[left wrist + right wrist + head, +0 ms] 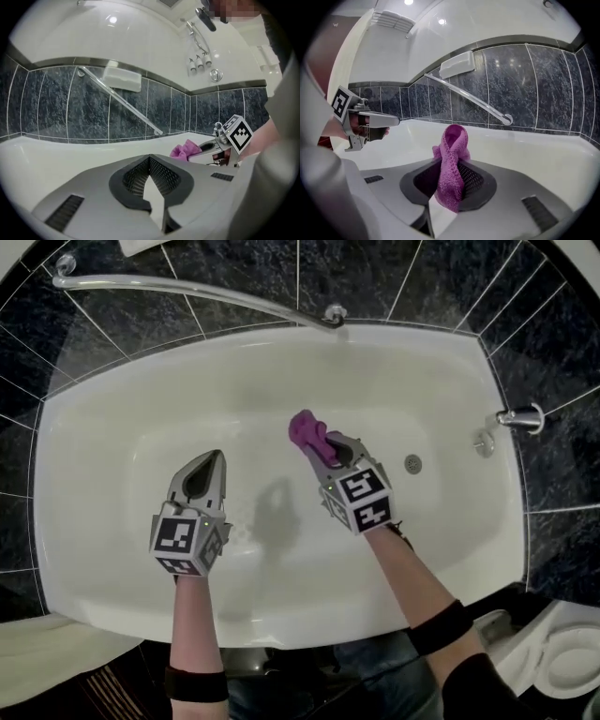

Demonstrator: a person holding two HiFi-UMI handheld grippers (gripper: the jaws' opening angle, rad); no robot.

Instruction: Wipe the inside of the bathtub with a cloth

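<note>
The white bathtub (112, 427) fills the head view. My right gripper (322, 443) reaches over the tub's middle and is shut on a purple cloth (306, 429), which bunches out past the fingertips. In the right gripper view the cloth (452, 154) hangs folded between the jaws of the right gripper (450, 165). My left gripper (215, 458) hovers over the tub floor to the left, its tips together with nothing between them. From the left gripper view, its own tips (150, 158) meet, and the cloth (185, 150) shows to the right.
A chrome grab bar (187, 287) runs along the dark tiled back wall. At the right end are the spout (520, 416), an overflow knob (484, 442) and the drain (412, 463). A toilet (572, 662) stands at the lower right.
</note>
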